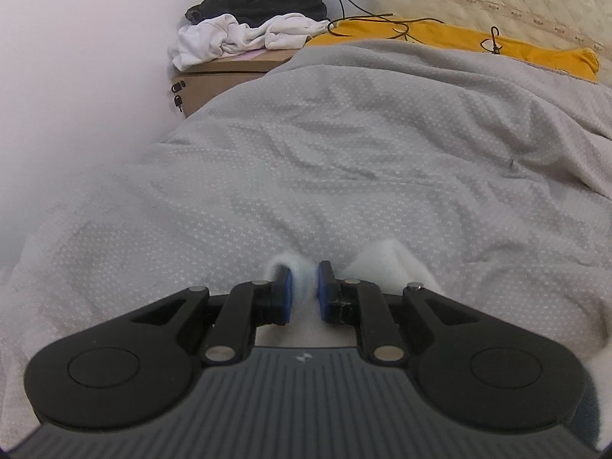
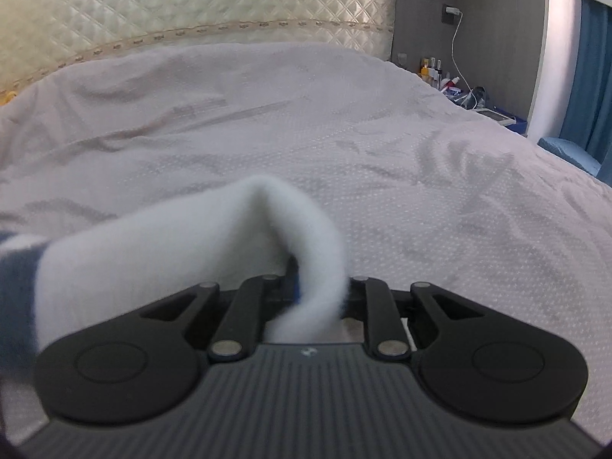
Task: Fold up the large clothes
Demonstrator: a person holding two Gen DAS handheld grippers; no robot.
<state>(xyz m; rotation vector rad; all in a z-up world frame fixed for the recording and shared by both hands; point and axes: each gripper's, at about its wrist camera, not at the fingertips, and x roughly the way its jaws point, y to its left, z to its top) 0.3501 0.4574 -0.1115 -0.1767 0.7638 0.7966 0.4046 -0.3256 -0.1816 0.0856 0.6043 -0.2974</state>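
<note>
While no writing reads, each hand-held gripper, left (image 1: 306, 287) and right (image 2: 321, 290), clamps the white fleece garment (image 2: 172, 244).

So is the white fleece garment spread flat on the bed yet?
No. The white fleece garment is bunched and lifted, humping above the grey bedspread, pinched in the right gripper and the left gripper.

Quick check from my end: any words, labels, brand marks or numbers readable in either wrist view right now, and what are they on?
No readable text in either view.
Small pale emblem on the left tongs' grey body: a logo shape, no letters.
Same emblem on the right tongs' body: no letters.
Bottles on the far shelf: labels too small and blurred.
Mattress trim: repeating marks, unreadable.
</note>
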